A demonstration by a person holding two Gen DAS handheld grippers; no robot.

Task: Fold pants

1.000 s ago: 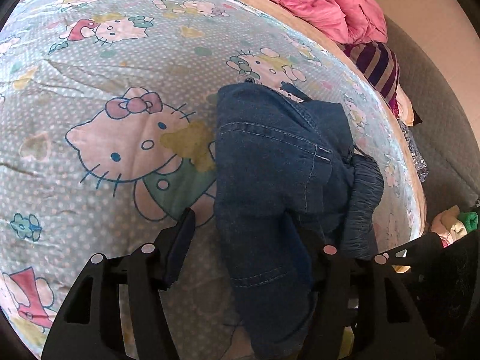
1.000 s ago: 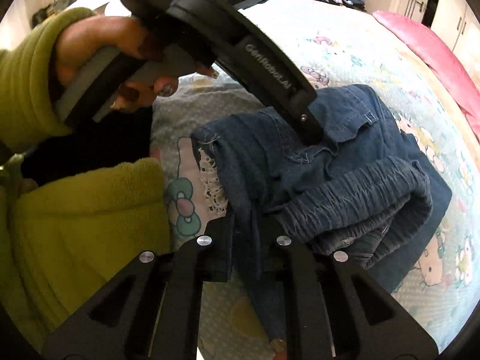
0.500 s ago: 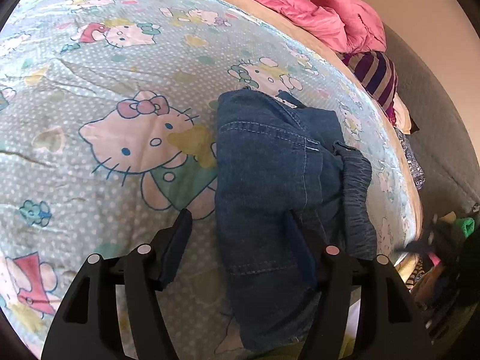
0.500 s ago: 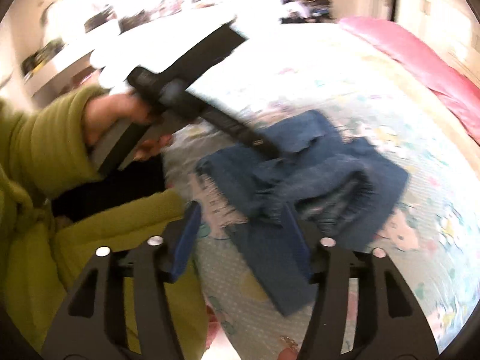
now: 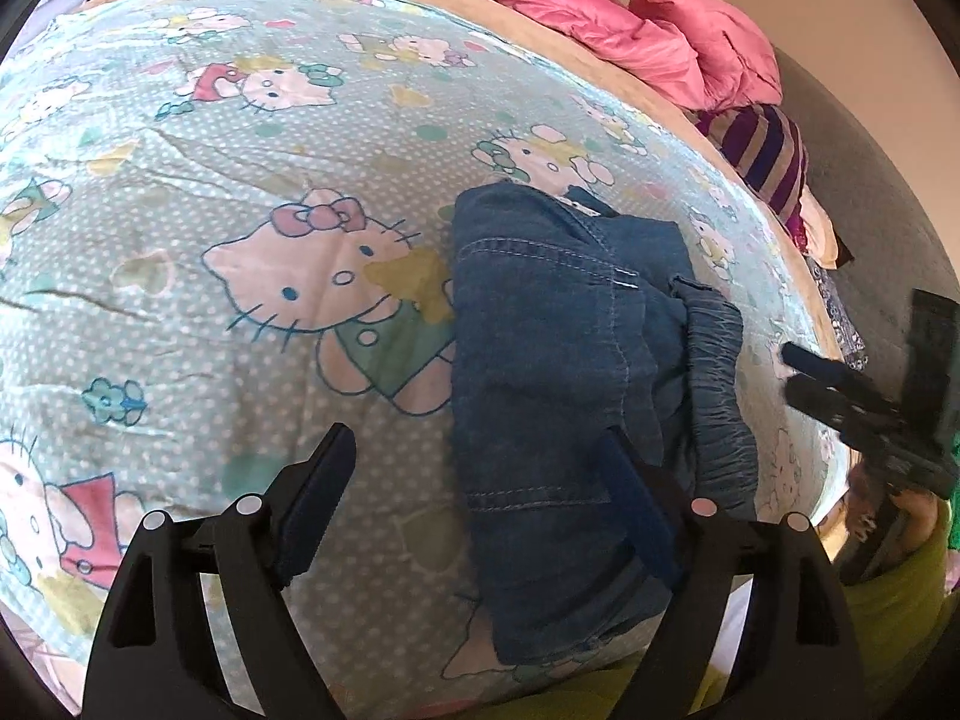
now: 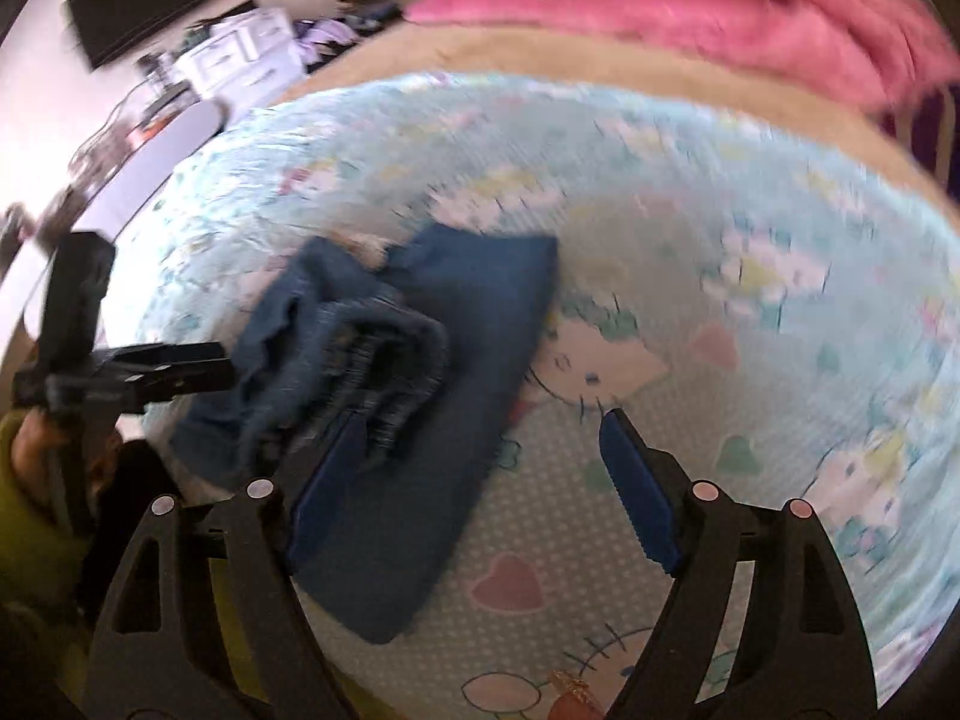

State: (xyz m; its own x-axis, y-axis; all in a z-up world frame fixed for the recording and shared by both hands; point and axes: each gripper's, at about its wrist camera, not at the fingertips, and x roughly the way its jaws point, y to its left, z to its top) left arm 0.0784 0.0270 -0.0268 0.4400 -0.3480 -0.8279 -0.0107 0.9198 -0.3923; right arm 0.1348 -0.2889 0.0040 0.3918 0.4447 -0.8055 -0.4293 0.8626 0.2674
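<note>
The blue denim pants point(image 5: 570, 372) lie folded in a bundle on the cartoon-cat bedsheet point(image 5: 240, 192), their gathered waistband on the right side. My left gripper point(image 5: 474, 480) hovers over their near end. Its jaws are opening; cloth lies under and between them, and the pads do not press on it. In the blurred right wrist view the pants point(image 6: 480, 330) sit left of centre. My right gripper point(image 6: 486, 480) is drawn back from them with its jaws opening, the pants' edge below the left finger point(image 6: 330, 492), nothing gripped. Each gripper shows in the other's view: the right gripper point(image 5: 852, 396), the left gripper point(image 6: 150, 372).
A pink quilt point(image 5: 660, 30) is heaped along the bed's far edge, with a striped garment point(image 5: 768, 162) at the right edge. The person's yellow-green sleeve point(image 5: 888, 600) is at the near right. White drawers point(image 6: 240, 54) stand beyond the bed.
My right gripper let go of the pants, opened, rolled and pulled back to the right. My left gripper opened wider. The pants settled flat on the sheet.
</note>
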